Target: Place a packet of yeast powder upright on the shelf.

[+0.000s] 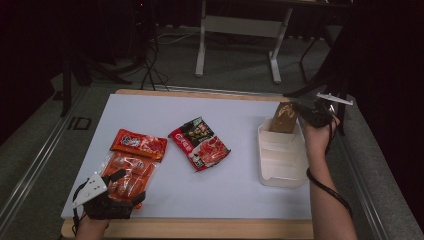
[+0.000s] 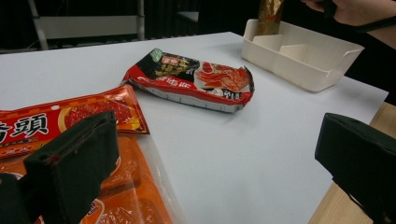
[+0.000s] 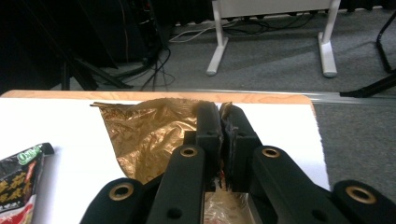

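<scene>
The right gripper [image 3: 219, 116] is clenched on the top edge of a crinkled gold-brown foil packet [image 3: 149, 135], which hangs upright below its jaws with its lower end in the far compartment of the cream plastic divided tray [image 1: 282, 172]. By my reading the packet is being lowered into that compartment; next the jaws must let go once it stands settled.

Well off across the white table [image 1: 235, 190], the left gripper [image 1: 117, 187] rests with jaws apart over an orange-red clear-windowed snack bag [image 2: 135, 196] printed with large Chinese characters. Beyond it lies a red-and-black pouch [image 2: 196, 79] whose print is too small to read.
</scene>
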`<state>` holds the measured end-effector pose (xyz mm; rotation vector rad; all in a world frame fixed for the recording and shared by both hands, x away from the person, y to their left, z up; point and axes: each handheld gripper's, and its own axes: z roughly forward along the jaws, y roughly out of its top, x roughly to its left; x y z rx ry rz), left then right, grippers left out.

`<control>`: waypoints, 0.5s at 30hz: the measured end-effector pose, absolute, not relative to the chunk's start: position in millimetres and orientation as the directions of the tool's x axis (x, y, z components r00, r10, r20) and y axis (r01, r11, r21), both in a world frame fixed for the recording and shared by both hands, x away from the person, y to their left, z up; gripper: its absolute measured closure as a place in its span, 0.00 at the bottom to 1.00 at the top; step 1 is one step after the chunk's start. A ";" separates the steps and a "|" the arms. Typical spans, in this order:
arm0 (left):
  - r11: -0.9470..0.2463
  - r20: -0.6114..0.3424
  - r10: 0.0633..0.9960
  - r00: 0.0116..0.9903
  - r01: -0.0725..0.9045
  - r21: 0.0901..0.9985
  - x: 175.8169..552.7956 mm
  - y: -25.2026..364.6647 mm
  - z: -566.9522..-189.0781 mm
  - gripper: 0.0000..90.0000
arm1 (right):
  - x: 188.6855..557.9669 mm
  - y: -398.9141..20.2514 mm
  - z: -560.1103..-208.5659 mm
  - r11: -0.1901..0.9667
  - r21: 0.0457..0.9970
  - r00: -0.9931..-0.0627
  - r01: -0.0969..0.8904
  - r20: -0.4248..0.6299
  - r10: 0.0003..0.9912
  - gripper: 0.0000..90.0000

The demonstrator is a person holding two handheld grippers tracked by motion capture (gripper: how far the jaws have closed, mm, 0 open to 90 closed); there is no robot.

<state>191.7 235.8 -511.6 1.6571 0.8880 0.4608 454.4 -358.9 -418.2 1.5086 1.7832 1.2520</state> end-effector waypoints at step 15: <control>-0.097 -0.135 0.754 0.642 0.312 0.945 192.8 233.0 -512.3 0.00 | 433.4 -338.6 -396.3 0.077 0.887 -0.354 0.455 0.101 0.930 0.32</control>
